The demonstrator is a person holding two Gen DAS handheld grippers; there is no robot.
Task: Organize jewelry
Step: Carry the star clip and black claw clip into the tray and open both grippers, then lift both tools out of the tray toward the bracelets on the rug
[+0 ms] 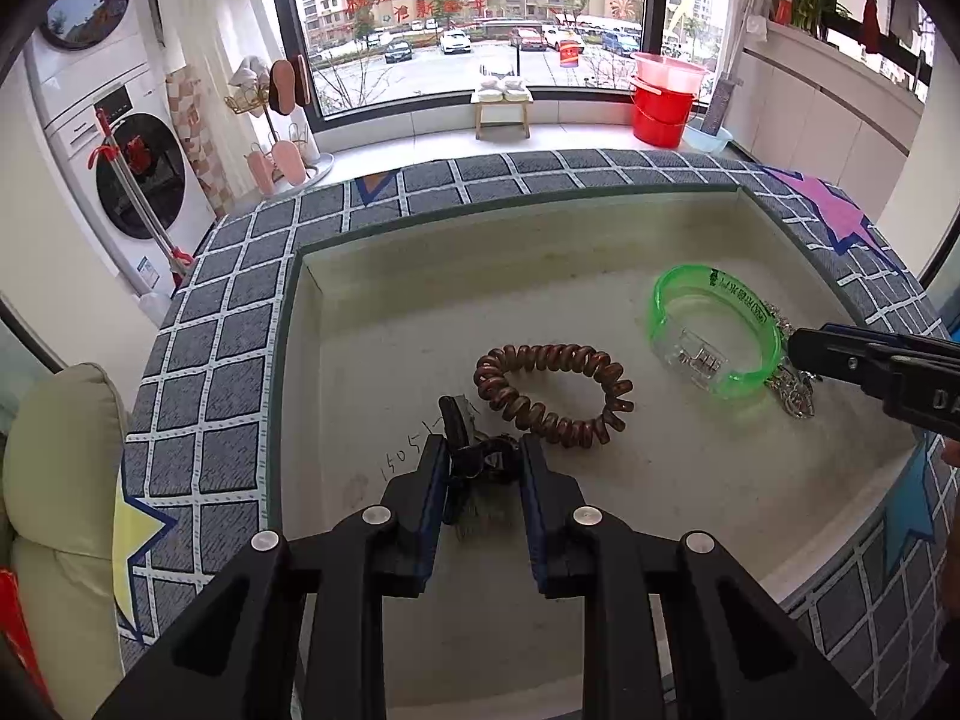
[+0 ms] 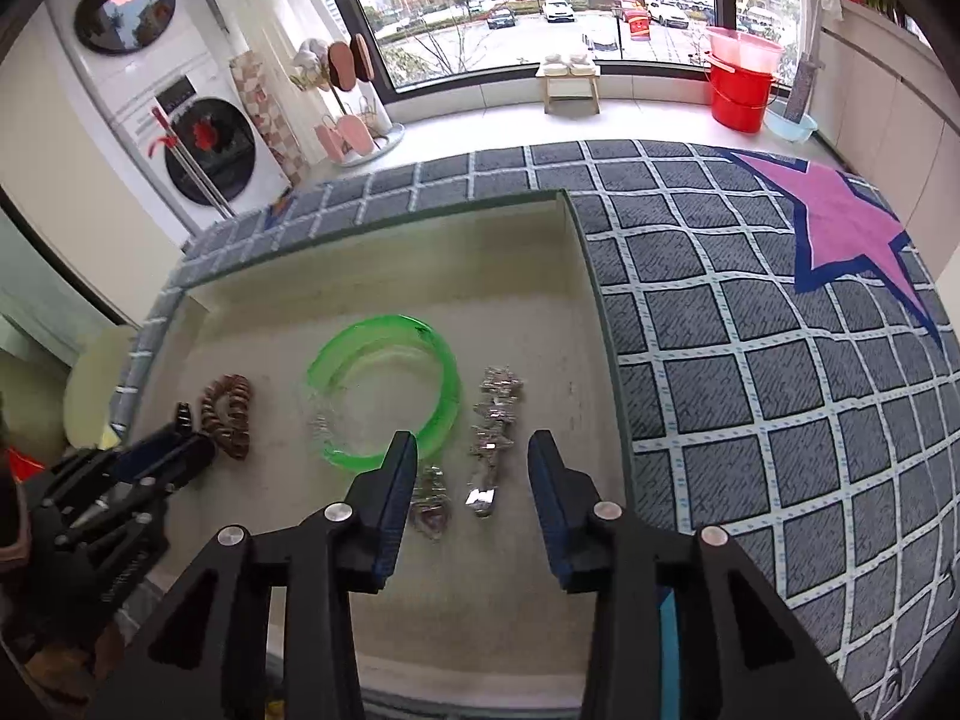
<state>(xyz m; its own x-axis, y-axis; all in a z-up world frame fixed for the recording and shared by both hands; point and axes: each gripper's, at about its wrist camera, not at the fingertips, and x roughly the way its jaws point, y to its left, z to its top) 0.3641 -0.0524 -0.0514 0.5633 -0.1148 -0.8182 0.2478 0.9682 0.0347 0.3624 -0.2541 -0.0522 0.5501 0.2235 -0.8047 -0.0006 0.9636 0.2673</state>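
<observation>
Clip (image 1: pixel 474 456) sits pinched in our left tool (image 1: pixel 480 468), low in the tray (image 1: pixel 312 324) beside the coil (image 1: pixel 555 393). Our right tool (image 2: pixel 474 480) gapes empty over the chain (image 2: pixel 495 420) (bangle (image 2: pixel 444 384) touching); we should close squarely mid-chain.

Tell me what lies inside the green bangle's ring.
Inside the green bangle shows mostly bare tray floor, plus a clear clasp piece at its near rim. The silver chain lies outside, beside it.

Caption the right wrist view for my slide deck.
Open right gripper hovering over a silver chain bracelet beside a translucent green bangle in a beige tray.
</observation>
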